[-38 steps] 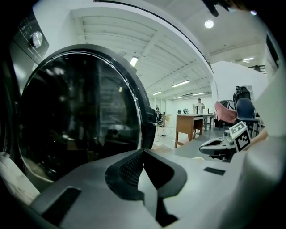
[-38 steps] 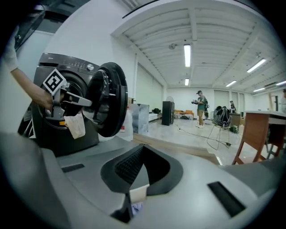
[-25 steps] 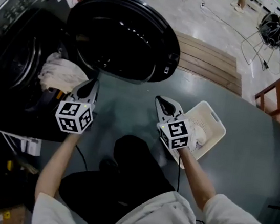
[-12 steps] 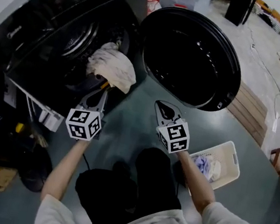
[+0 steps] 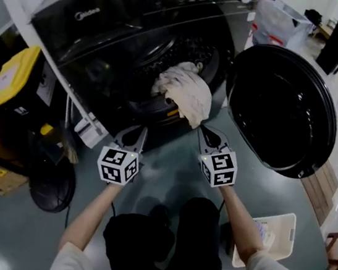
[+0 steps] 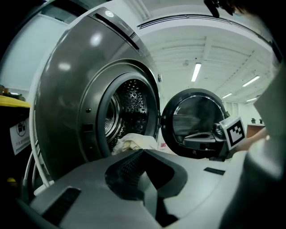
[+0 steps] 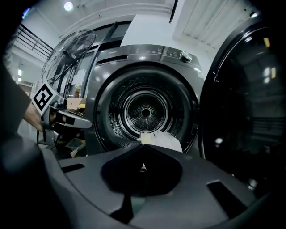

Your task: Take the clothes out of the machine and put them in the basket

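The big dark washing machine [image 5: 126, 38] fills the top of the head view, and its round door [image 5: 282, 110] stands wide open at the right. Inside the round drum [image 7: 145, 112] there is one pale cloth [image 5: 184, 90]. It lies at the front of the hole and hangs out over the edge. The white basket [image 5: 286, 224] sits on the green floor [image 5: 169, 175] at the lower right, well apart from the machine. Some light clothes [image 5: 263, 230] are in it already. The left claw [image 5: 142, 131] is in the middle of the picture, with its two jaws together and nothing in them. It points at the front of the machine, below the cloth. The right claw [image 5: 203, 130] is pressed shut too and is empty. Its tip is just below the hanging end of the cloth, but I cannot tell if it touches. A yellow thing [image 5: 15, 75] stands at the left beside the machine. In the right gripper view a fan [image 7: 71, 47] stands at the upper left. Nothing stands between the claws and the cloth.
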Demonstrator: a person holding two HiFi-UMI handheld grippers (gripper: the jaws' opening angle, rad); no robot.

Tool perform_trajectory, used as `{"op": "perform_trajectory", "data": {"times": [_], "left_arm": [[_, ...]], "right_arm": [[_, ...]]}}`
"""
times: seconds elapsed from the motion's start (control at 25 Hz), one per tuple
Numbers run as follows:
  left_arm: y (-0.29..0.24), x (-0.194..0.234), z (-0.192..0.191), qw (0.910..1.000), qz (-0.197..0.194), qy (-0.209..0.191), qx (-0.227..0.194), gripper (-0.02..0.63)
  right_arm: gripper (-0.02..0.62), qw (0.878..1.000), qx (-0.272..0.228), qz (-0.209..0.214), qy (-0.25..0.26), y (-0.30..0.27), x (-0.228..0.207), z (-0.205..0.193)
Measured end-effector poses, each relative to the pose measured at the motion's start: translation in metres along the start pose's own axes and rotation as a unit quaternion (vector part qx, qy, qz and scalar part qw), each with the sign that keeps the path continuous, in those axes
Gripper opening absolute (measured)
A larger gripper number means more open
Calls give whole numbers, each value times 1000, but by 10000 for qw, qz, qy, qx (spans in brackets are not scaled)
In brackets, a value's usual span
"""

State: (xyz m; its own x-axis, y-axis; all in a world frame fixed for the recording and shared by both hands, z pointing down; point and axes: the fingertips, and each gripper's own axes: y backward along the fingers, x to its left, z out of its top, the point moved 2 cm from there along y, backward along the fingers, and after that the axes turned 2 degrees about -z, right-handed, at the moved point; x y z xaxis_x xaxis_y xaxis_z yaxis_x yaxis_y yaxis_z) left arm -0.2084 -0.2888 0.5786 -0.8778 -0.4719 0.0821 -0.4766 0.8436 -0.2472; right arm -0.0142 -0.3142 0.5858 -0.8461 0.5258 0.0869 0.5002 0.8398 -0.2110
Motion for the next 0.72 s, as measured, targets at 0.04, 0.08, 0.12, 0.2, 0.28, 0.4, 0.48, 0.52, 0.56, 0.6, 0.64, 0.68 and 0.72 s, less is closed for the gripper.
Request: {"op": "perform_trajectory", "data": {"times": [0.04,0.08,0.12,0.2,0.28,0.4,0.48,0.52,0.56,0.6,0.64,0.68,0.72], "left_arm": [[3,5,-3,10000,34,30,17,20],[5,11,-5,10000,63,56,31,20],[7,16,-7,9999,85,72,38,20],[9,24,-8,9999,111,81,41,20],[8,28,-9,9999,119,88,28,20],[3,34,-9,9999,104,131,-10,20],[-2,35,-11,9998,52,175,-8,20],[-5,35,-13,9998,22,191,-1,20],[-7,34,-14,9998,-3,199,7,20],[-9,34,-15,9998,-23,198,14,20],[-11,34,-16,9998,-38,193,21,20],[-12,34,-16,9998,-51,188,26,20],[-13,34,-17,9998,-64,183,29,20]], "right_arm": [[25,10000,18,5,20,-8,2,0],[25,10000,30,6,36,-17,4,1],[25,10000,37,10,53,-25,6,2],[25,9999,52,27,110,-40,10,2],[25,9998,86,58,187,-51,12,0],[40,9996,143,136,219,-67,10,-3],[152,9994,192,214,217,-76,8,-6],[187,9991,240,252,226,-81,7,-9],[248,9989,294,284,241,-87,6,-11],[274,9987,332,291,263,-92,5,-14],[316,9986,344,261,292,-97,3,-15],[347,9987,335,190,319,-103,0,-16],[371,9989,315,94,334,-108,-4,-16]]}}
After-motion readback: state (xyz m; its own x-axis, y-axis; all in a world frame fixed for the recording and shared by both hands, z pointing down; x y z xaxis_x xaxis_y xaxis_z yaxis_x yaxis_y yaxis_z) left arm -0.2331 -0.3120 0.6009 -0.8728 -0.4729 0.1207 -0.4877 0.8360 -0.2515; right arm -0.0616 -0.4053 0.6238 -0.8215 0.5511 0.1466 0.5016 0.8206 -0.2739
